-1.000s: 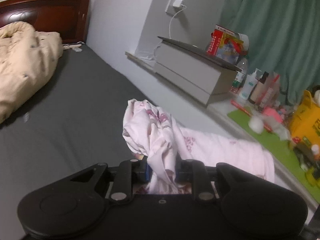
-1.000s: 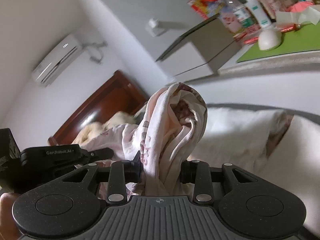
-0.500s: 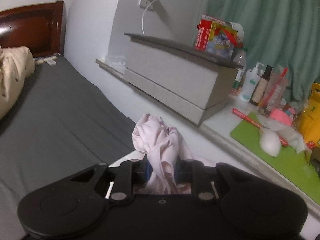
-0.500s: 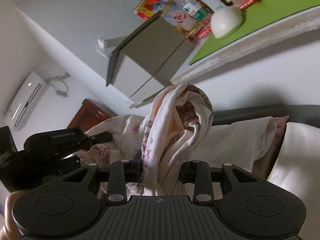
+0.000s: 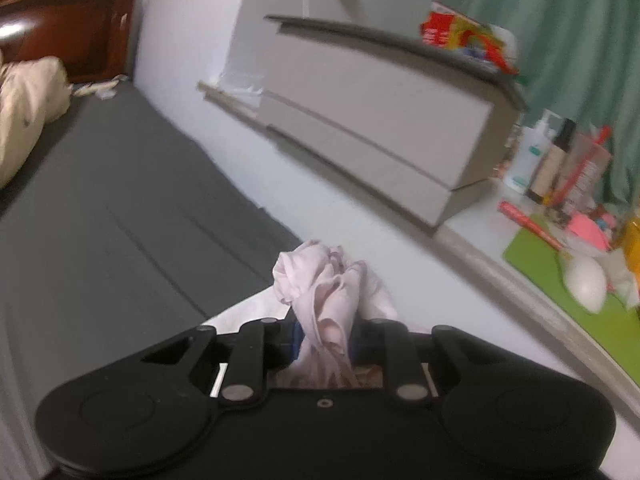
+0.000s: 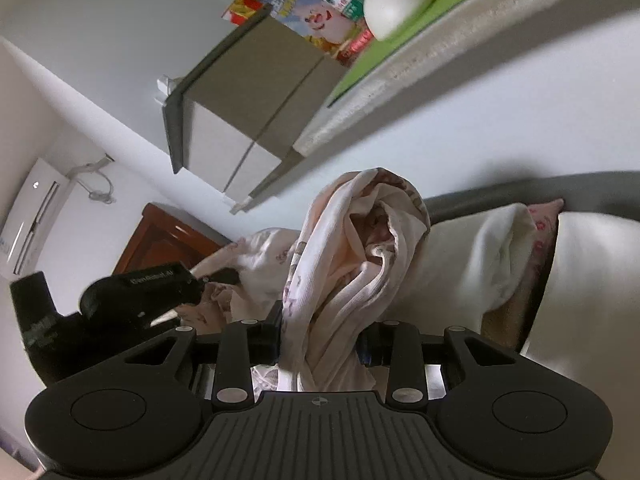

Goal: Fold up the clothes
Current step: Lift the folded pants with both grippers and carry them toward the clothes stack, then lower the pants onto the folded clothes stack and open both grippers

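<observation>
A pale pink garment with a small flower print [image 5: 320, 280] is bunched between the jaws of my left gripper [image 5: 324, 340], which is shut on it, just above the grey bed [image 5: 120, 208]. In the right wrist view another bunch of the same pink garment [image 6: 360, 256] rises from my right gripper [image 6: 320, 340], also shut on it. The left gripper [image 6: 132, 292] shows there at the left, holding its end of the cloth. The rest of the garment [image 6: 496, 256] lies spread on the bed to the right.
A white wall runs along the bed, with a grey drawer box [image 5: 380, 120] on a ledge. A green mat [image 5: 568, 304], bottles [image 5: 536, 152] and a white egg-shaped object [image 5: 586, 280] crowd the ledge. A beige quilt [image 5: 24, 112] lies by the wooden headboard [image 5: 72, 20].
Both grippers have sunk toward the bed with the garment. The left one moved along the wall toward the drawer box, and the right view has rolled, tilting the ledge steeper.
</observation>
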{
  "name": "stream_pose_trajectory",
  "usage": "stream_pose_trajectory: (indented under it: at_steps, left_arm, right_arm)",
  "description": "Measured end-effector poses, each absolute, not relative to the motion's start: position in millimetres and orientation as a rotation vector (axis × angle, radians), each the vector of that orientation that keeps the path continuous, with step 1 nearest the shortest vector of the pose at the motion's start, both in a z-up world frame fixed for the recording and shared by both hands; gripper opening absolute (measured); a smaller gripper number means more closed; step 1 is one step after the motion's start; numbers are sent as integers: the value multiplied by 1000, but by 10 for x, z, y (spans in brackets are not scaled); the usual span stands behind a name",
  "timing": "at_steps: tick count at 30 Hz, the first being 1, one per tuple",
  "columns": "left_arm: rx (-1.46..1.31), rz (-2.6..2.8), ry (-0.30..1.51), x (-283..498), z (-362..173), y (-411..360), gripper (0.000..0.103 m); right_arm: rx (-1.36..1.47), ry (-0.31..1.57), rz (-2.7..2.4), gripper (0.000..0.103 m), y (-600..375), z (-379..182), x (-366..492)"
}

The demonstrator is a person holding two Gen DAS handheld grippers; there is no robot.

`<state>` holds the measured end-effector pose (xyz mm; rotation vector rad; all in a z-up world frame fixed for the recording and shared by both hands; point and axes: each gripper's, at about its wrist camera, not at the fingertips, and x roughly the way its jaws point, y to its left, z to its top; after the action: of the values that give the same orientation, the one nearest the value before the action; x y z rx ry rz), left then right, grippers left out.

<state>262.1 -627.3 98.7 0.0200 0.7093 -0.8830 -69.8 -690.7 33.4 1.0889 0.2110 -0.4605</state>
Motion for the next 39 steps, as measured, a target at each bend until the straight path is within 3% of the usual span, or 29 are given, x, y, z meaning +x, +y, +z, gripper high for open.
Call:
stream_pose_trajectory:
  at_steps: [8,10,11,19,26,39]
  left_arm:
    - [124,-828,723,2697,853,-6247,36]
    - [145,-828,728,2712,891,-6222,38]
    - [161,-825,727,2720,929,-6202,39]
    - [247,-809,661,2703,1294,-6037,48]
    - [143,-997,604,2540,1476,-6072,54]
    - [123,-971,765,2631,815,-6249,55]
  right_arm:
    - [1103,282,-472,38,-6977,376,-732]
    - [1121,302,-490,54,-7011,420,-756]
    - [1122,308,-508,57,-7019,450,-800]
    - [1074,252,-587,58,-7162,765,-1137]
    - [983,174,-307,58,-7143,955,-969]
    - [783,344,-228,57,-6914,634,-571]
